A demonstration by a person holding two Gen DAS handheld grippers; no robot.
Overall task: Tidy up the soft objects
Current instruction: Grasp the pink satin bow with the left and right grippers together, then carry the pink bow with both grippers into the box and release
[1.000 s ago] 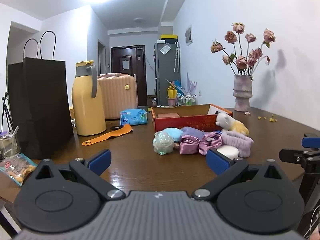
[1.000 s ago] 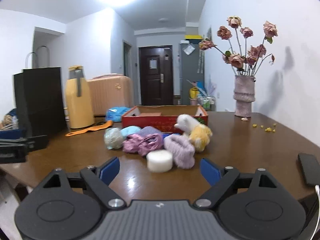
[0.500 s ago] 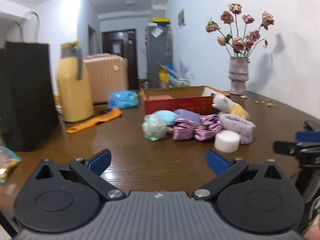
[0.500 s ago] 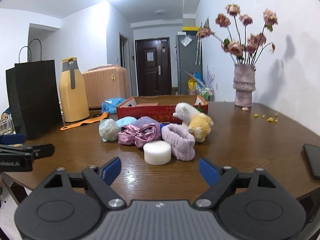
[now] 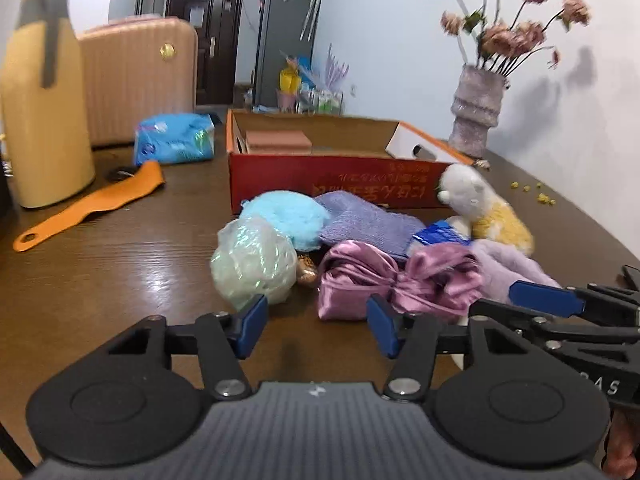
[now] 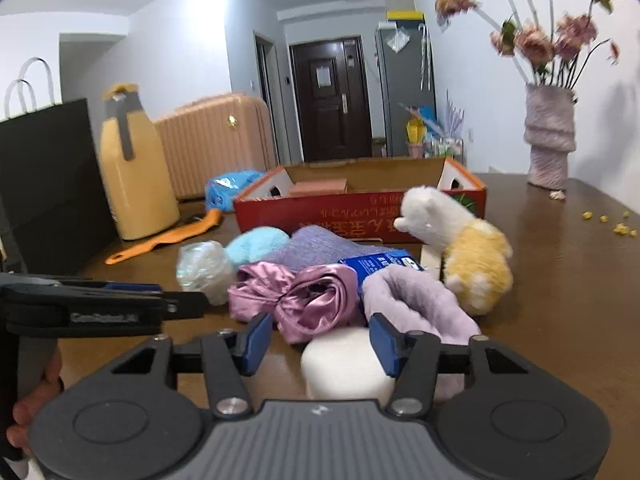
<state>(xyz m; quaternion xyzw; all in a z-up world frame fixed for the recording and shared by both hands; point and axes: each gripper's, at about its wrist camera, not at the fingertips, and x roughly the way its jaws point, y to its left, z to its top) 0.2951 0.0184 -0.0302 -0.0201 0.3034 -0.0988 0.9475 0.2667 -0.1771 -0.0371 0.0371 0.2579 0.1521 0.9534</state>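
Note:
A pile of soft things lies before the red cardboard box [image 5: 340, 176] [image 6: 360, 208]: a pale green mesh ball [image 5: 252, 264], a blue puff [image 5: 286, 220], a lavender cloth [image 5: 368, 224], a pink satin bow [image 5: 396, 284] [image 6: 300, 296], a lilac fluffy headband [image 6: 416, 304] and a white-and-yellow plush toy [image 6: 460, 240]. My left gripper [image 5: 316, 328] hovers low at the bow's near edge, jaws closing, pressing nothing. My right gripper [image 6: 320, 342] is closing too, with a white sponge [image 6: 344, 368] between its pads, unsqueezed. Each gripper shows in the other's view: right gripper [image 5: 560, 304], left gripper [image 6: 176, 300].
On the left of the brown table [image 5: 120, 272] stand a yellow thermos [image 5: 44, 120] and a black paper bag [image 6: 44, 184], with an orange flat strap [image 5: 92, 208] and a blue tissue pack [image 5: 172, 140] nearby. A vase of dried roses [image 6: 548, 140] stands far right.
Both grippers have moved forward and down to the pile, which now looms large. Both pairs of jaws have narrowed from wide open. The sponge now lies between the right jaws.

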